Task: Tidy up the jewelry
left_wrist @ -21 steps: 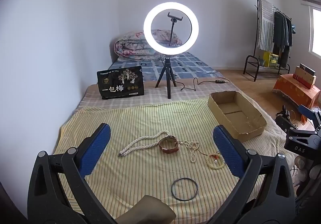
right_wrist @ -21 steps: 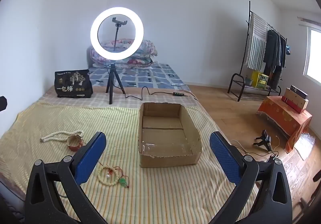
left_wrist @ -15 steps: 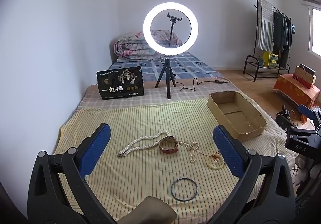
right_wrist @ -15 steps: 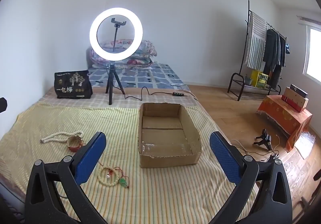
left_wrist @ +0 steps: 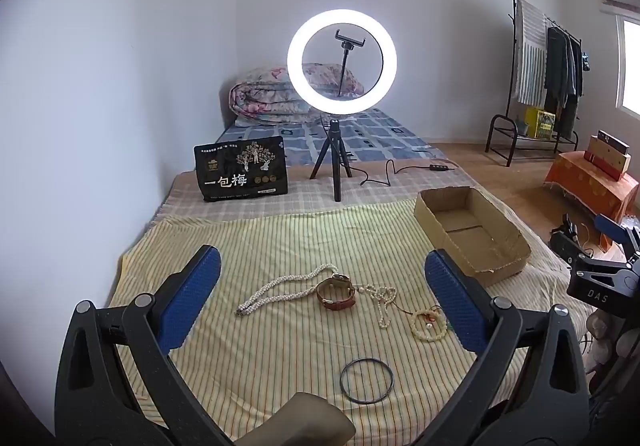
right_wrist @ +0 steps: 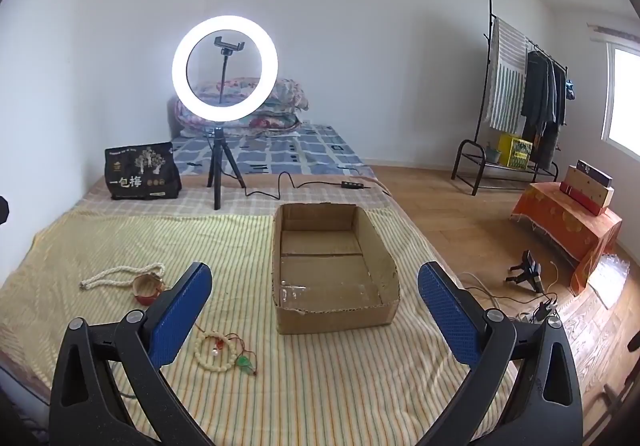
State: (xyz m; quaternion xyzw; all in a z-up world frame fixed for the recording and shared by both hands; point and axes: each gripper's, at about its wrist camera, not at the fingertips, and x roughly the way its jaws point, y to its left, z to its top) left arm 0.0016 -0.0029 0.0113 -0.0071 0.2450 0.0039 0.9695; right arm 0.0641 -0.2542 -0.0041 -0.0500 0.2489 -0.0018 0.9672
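Observation:
Jewelry lies on a yellow striped cloth [left_wrist: 248, 246]: a white pearl necklace [left_wrist: 280, 288], a brown leather bracelet [left_wrist: 335, 292], a thin bead chain [left_wrist: 383, 304], a cream bead bracelet with red cord [left_wrist: 428, 328] and a black ring [left_wrist: 366, 374]. An empty cardboard box [right_wrist: 332, 266] sits to the right. My left gripper [left_wrist: 322, 294] is open above the jewelry. My right gripper [right_wrist: 314, 310] is open, in front of the box. In the right wrist view the bead bracelet [right_wrist: 218, 352] lies below-left, the necklace [right_wrist: 120, 276] farther left.
A lit ring light on a tripod [left_wrist: 341, 102] and a black bag with Chinese text [left_wrist: 241, 174] stand behind the cloth. A cable [right_wrist: 304, 184] runs right. A clothes rack [right_wrist: 520, 98], orange-covered stand [right_wrist: 568, 222] and small tripod [right_wrist: 528, 272] are on the wood floor.
Both views have shifted only slightly; both grippers stay open and nothing on the cloth has moved.

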